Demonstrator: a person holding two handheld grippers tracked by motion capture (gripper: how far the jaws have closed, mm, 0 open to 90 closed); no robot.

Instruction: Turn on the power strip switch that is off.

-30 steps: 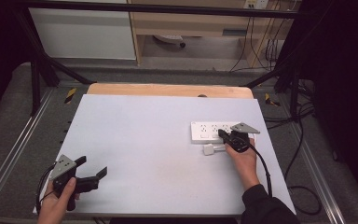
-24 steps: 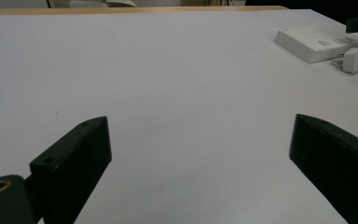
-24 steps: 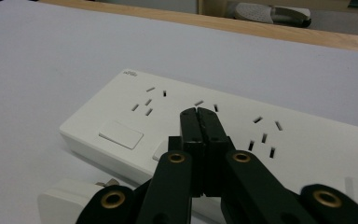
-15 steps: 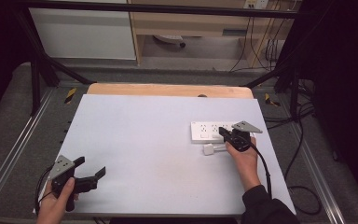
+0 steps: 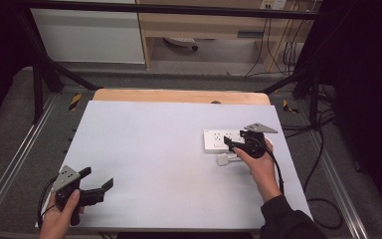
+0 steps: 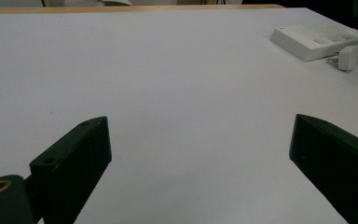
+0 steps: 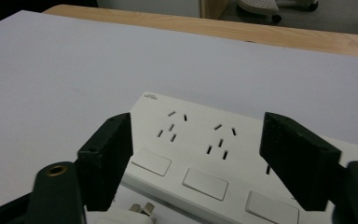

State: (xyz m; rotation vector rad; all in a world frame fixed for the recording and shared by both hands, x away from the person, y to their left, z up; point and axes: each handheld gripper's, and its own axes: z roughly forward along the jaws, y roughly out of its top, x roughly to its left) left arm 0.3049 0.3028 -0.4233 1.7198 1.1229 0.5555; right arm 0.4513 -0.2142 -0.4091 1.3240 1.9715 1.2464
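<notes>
Opening its jaws, the right gripper [image 5: 230,144] has just released the white plug [image 5: 223,160] beside the power strip [image 5: 218,139] near the desk's right edge; left gripper [image 5: 99,182] open.

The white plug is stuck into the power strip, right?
No. The plug lies loose on the table beside the power strip, not in it. The high view shows this, with the right gripper open above.

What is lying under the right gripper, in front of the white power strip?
A small white plug lies on the table, beside the power strip. The right gripper, fingers open, hangs above both. Its body covers the strip's right end, and the plug's cable mostly hides under the hand.
</notes>
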